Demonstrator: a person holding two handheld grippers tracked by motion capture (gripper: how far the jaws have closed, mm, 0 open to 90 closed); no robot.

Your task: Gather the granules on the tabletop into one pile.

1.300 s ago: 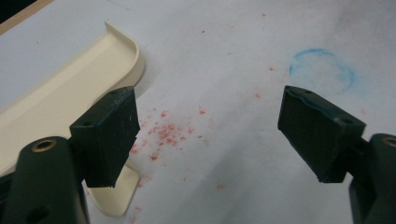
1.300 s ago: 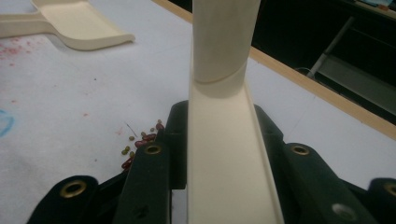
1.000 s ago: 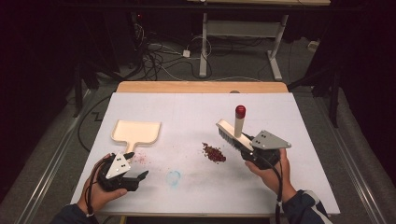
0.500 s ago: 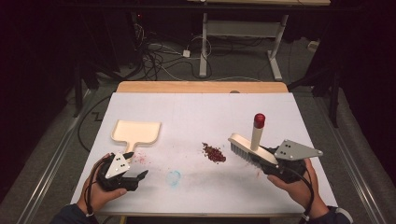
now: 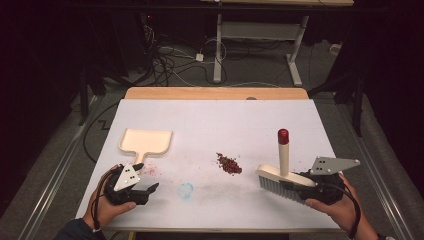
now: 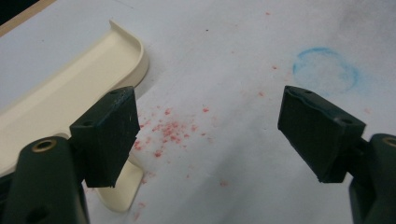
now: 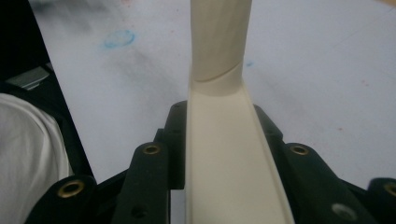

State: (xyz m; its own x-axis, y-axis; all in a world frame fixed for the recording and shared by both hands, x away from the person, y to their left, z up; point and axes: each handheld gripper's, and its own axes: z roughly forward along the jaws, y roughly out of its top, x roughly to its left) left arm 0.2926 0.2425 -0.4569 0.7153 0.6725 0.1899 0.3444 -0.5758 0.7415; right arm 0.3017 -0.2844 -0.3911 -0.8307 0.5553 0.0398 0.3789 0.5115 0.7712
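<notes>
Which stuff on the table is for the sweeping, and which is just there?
For the sweeping:
brush in the right gripper
dustpan
red crumbs
open left gripper

Just there:
blue ring mark
cables on the floor

Cream dustpan; cream brush, red-capped handle; dark-red crumbs; white table.

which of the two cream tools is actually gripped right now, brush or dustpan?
The brush: the right gripper is shut on its head. The dustpan lies free beside the open left gripper.
</notes>
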